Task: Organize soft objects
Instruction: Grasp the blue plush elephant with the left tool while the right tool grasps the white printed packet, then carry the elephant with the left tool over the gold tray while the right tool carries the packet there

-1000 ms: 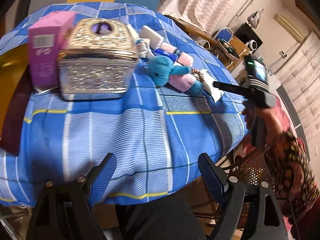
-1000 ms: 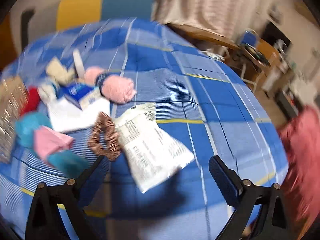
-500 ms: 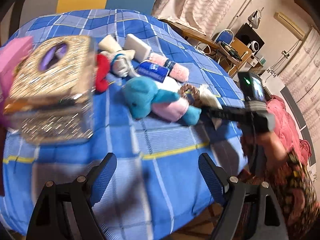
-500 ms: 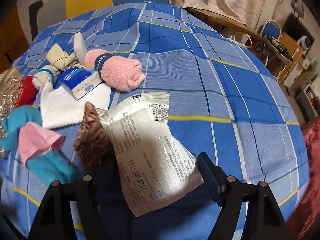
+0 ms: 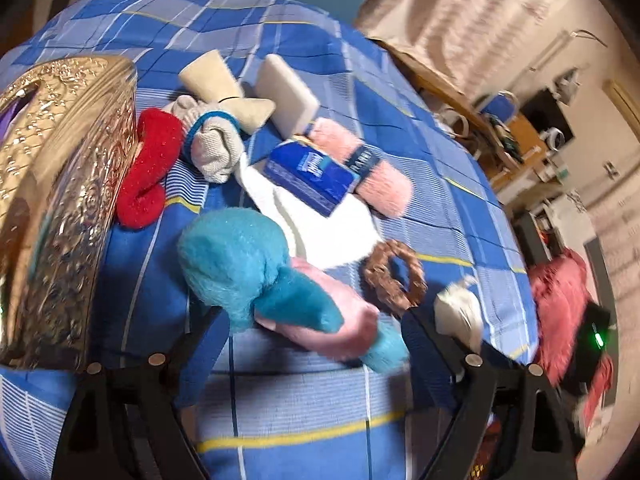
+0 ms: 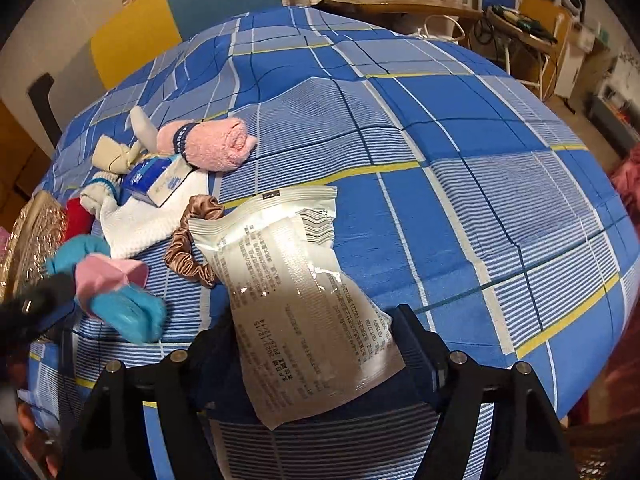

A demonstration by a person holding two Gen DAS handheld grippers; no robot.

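Plush toy (image 5: pixel 256 276) lies between the open left gripper (image 5: pixel 310 354); right gripper (image 6: pixel 316 344) clasps the white packet (image 6: pixel 296 292).

A home: checked tablecloth (image 6: pixel 460 128), curtains (image 5: pixel 460 20)

Blue plaid tablecloth (image 6: pixel 460 128) (yellow lines)

You see both views under warm, fairly dim indoor light, with dark vignetted corners and strong fisheye bending at the rims. In your left wrist view, motion blur smears the gold box (image 5: pixel 60 208) and the teal plush (image 5: pixel 256 276); the background is soft. Your right wrist view is sharper: glare streaks the white packet (image 6: pixel 296 280), whose lower half lies in shadow.
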